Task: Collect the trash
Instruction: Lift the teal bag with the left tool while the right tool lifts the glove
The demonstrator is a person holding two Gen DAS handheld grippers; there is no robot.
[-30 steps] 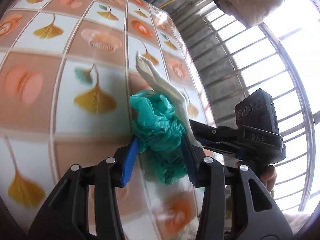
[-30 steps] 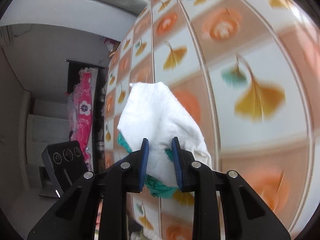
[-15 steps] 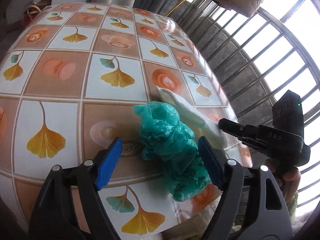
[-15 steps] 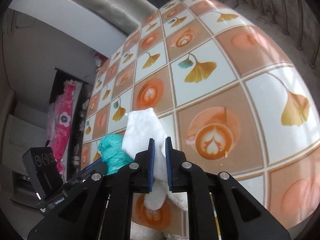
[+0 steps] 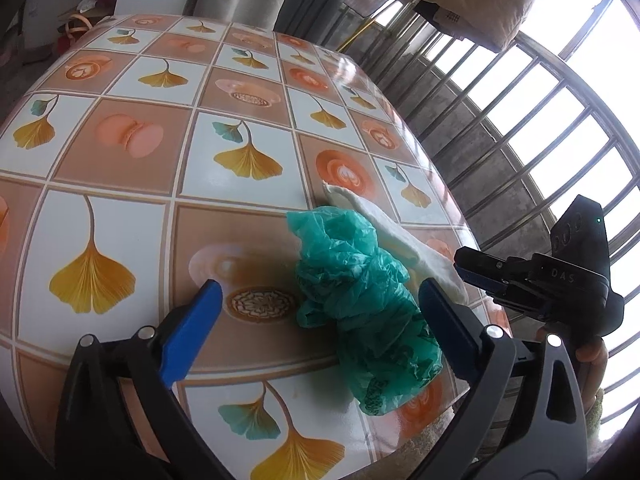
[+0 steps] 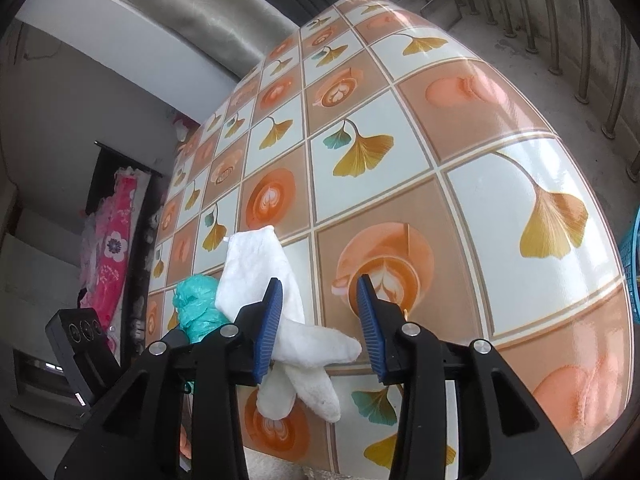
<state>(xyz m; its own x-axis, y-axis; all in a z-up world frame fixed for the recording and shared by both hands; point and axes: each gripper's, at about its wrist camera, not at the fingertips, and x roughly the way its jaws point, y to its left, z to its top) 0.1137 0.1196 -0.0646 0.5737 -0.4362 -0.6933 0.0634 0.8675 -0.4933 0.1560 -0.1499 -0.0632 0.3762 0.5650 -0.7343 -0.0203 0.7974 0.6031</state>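
left gripper opening, green plastic bag loose between jaws | right gripper opening over white cloth | both light, limp: you pinch bunched middles

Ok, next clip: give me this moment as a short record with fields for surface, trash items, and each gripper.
surface: table with a tile-print cover
trash: green plastic bag and white cloth, lying side by side near the table edge
left gripper: jaws opening, bag between them, pads clear of it
right gripper: jaws opening, cloth lying between them
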